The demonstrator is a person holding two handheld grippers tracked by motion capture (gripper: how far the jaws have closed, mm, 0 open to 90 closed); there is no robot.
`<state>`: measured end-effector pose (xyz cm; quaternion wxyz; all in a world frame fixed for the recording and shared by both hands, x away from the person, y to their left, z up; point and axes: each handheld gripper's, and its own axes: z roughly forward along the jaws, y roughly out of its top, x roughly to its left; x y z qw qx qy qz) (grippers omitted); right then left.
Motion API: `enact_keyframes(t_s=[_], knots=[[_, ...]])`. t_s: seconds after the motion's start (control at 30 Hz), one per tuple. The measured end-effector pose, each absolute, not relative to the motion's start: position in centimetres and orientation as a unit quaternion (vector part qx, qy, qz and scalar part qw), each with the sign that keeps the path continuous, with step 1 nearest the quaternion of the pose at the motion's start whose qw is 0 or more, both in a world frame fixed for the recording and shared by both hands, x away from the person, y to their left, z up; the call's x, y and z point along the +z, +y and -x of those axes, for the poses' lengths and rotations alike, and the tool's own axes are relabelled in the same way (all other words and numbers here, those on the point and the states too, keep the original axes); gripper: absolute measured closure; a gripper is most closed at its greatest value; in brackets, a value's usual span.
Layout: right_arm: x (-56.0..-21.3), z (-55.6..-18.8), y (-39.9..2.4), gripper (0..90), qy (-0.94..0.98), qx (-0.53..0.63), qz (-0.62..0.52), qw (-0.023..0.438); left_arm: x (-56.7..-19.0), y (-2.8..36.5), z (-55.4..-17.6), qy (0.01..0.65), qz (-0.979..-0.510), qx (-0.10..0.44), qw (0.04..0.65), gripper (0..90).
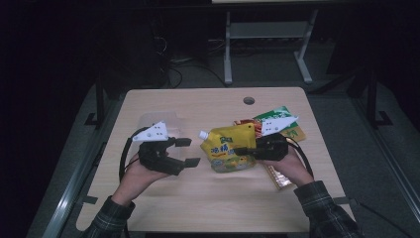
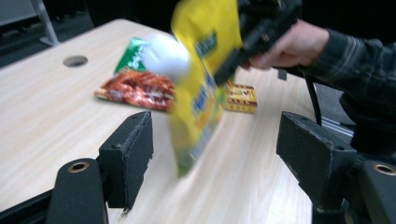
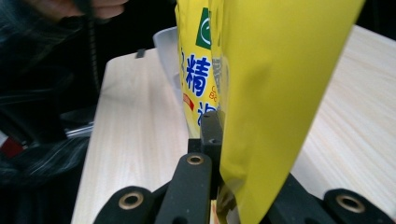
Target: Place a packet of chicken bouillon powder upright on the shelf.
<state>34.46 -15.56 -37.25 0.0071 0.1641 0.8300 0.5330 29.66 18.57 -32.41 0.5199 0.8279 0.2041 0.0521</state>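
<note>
Right hand-held gripper (image 1: 246, 148): clamping its jaws tight on the edge of the yellow spouted pouch (image 1: 229, 148) and holding it up off the tabletop (image 1: 208, 198), near the middle.
Yellow pouch: hanging from that one grip, its white cap (image 1: 203, 135) pointing toward the person's left; in the left gripper view it is blurring, so it looks to be swinging.
Left hand-held gripper (image 1: 187, 151): standing with jaws spread wide and nothing between them, just beside the pouch and aiming at it, not touching.
Clear plastic container (image 1: 157, 121): sitting beyond the left hand, apparently with room to take something.
Other packets: red snack bag (image 2: 136, 89), green packet (image 1: 286, 121) and a small brown-and-gold box (image 2: 239, 97) lying on the tabletop on the right side.
Progress: the pouch is lifted and under control, so the pick-up is looking done; setting it down, quite possibly in the container, is looking like what is left, along with the other packets.
</note>
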Motion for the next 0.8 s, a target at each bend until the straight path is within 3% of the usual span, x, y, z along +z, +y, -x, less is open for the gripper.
enact_keyframes(t_s=[0.47,0.8], knots=[[-36.0,-34.8,-14.4,89.9,0.812,0.541,-0.216,0.030,-39.6,18.0,-25.5,0.219,-0.853,0.013,0.473,24.9],[-34.8,-35.3,-10.9,89.9,0.798,0.553,-0.235,0.034,-43.2,17.4,-24.0,0.228,-0.864,0.022,0.448,19.4]])
